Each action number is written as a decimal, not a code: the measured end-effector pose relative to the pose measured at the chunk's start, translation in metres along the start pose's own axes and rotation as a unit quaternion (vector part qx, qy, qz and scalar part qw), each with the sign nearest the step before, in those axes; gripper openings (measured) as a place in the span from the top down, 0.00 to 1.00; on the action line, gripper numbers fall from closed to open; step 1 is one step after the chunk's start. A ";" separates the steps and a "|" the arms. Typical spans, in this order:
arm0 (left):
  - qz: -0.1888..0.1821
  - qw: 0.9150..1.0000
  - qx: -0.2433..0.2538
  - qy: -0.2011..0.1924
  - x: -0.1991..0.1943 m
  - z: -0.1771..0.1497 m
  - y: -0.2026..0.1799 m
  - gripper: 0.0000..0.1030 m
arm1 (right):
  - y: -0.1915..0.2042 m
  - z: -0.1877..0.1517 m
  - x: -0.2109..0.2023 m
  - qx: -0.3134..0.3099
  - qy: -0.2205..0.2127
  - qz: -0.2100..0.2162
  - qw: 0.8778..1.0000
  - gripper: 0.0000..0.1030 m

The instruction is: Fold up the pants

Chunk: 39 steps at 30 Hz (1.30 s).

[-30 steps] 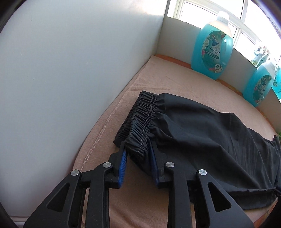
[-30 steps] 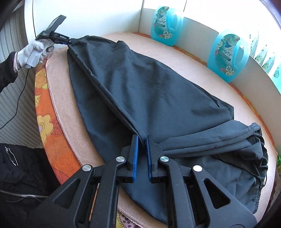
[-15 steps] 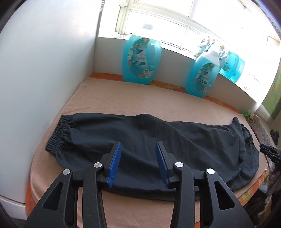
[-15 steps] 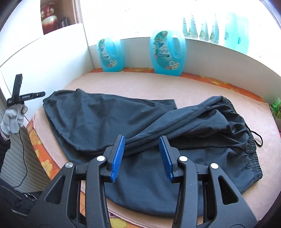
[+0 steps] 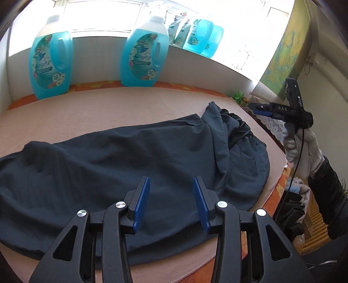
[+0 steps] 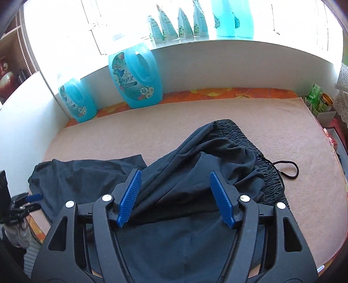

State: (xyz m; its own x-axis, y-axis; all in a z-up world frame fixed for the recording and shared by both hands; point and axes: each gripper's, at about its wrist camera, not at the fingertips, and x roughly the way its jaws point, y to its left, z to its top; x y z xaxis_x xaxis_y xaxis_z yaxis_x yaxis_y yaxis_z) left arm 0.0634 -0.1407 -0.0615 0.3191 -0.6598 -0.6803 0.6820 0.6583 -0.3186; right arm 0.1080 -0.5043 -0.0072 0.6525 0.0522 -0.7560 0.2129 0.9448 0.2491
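The black pants (image 5: 121,165) lie lengthwise on the pink towel-covered table (image 5: 113,108), folded leg over leg, with the bunched elastic waistband at the right end (image 6: 245,139) and a drawstring loop (image 6: 287,172) beside it. My left gripper (image 5: 171,200) is open and empty, hovering above the near edge of the pants. My right gripper (image 6: 176,196) is open and empty, above the pants near the waist. The right gripper also shows in the left wrist view (image 5: 261,110), beyond the table's right end. The left gripper shows at the left edge of the right wrist view (image 6: 32,198).
Two large blue detergent bottles (image 5: 51,65) (image 5: 143,58) stand at the back of the table against a white ledge, with more bottles on the windowsill (image 6: 232,19). A white wall panel bounds the left end. Green tins (image 6: 319,100) sit past the right end.
Both grippers let go of the pants, opened and pulled back toward the near side. The pants now lie flat on the table instead of being held stretched.
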 end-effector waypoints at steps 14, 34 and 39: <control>-0.059 0.988 0.121 0.073 0.071 -0.011 -0.081 0.62 | -0.026 0.074 0.125 0.069 0.100 -0.087 0.989 0.34; -0.057 0.985 0.129 0.097 0.104 -0.023 -0.076 0.89 | -0.054 0.072 0.173 0.066 0.140 -0.152 0.976 0.75; -0.070 0.990 0.100 0.076 0.097 -0.019 -0.062 0.94 | -0.060 0.064 0.133 0.081 0.099 -0.124 0.984 0.94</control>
State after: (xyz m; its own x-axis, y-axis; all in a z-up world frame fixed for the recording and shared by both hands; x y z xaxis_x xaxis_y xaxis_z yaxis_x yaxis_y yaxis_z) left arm 0.0390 -0.2386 -0.1200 0.1199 -0.6678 -0.7346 0.8336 0.4696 -0.2909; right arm 0.2284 -0.5750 -0.0847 0.4147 -0.0955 -0.9049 0.4706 0.8736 0.1235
